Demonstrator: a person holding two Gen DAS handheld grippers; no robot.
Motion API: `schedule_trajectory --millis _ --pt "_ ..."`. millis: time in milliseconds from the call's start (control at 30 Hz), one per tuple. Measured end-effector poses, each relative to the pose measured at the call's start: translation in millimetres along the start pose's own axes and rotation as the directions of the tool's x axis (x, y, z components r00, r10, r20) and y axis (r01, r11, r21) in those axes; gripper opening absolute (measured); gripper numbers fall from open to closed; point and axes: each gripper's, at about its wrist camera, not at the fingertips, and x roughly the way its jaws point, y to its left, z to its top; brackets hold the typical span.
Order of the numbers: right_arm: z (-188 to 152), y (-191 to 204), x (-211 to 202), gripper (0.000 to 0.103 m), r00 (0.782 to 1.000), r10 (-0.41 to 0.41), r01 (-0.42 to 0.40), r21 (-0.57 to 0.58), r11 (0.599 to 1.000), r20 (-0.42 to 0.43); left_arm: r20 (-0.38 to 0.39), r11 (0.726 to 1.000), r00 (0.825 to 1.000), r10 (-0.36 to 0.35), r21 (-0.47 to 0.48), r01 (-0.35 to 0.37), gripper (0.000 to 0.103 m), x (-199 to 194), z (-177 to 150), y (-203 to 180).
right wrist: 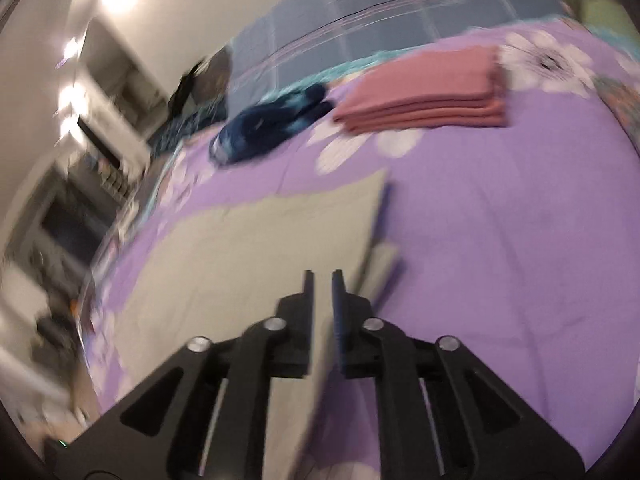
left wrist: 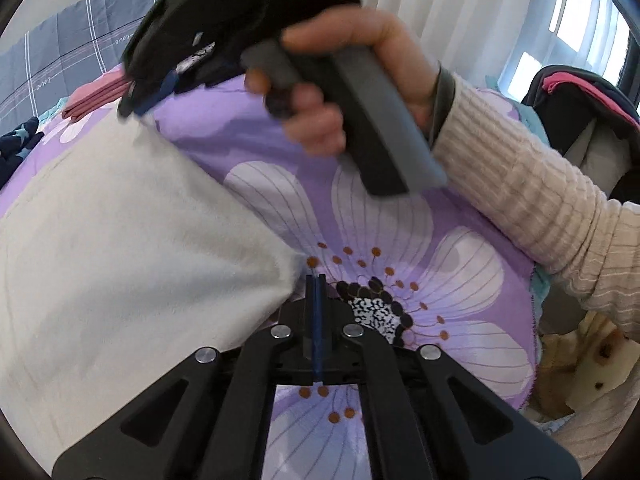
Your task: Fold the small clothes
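A pale cream garment [left wrist: 120, 248] lies flat on the purple flowered bedspread [left wrist: 400, 208]. My left gripper [left wrist: 316, 280] is shut and empty, its tips just off the garment's right corner. In the left wrist view a hand holds my right gripper [left wrist: 132, 96] above the garment's far edge. In the right wrist view the same garment [right wrist: 248, 248] looks grey-green, with a folded edge at its right. My right gripper [right wrist: 322, 276] hovers over that edge with a narrow gap between the fingers, holding nothing.
A folded pink cloth [right wrist: 428, 96] lies at the far side of the bed, also in the left wrist view [left wrist: 96, 98]. A crumpled navy garment [right wrist: 268, 124] lies left of it. A blue checked quilt [right wrist: 360, 20] lies behind. A dark bag [left wrist: 580, 120] sits at right.
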Motion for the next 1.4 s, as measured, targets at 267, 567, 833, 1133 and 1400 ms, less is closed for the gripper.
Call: schedule_trajectory --millis 267,567,833,1133,1400 --pt "0.4 -5.0 8.6 0.046 0.997 -0.078 0.08 0.048 0.996 -0.028 0.037 0.991 0.991 0.129 0.036 -0.13 0.039 -5.7 -4.2 0.6" --pt "0.7 -16.7 22.8 0.054 0.994 -0.073 0.079 0.082 0.994 -0.075 0.013 0.983 0.983 0.185 0.008 -0.185 0.035 12.3 9.4 13.0" --pt "25.1 1.0 28.8 0.005 0.995 -0.103 0.102 0.075 0.992 0.004 0.04 0.995 0.995 0.095 0.013 -0.095 0.003 7.8 14.6 12.0" --pt "19.3 -30.6 49.6 0.003 0.976 -0.22 0.219 0.114 0.969 -0.009 0.031 0.998 0.997 0.069 0.004 -0.07 0.004 16.6 10.5 16.1" --pt "0.2 15.4 -4.0 0.044 0.944 -0.326 0.326 0.003 0.945 0.053 0.081 0.998 0.995 0.056 -0.046 -0.052 0.013 -5.8 0.2 21.4"
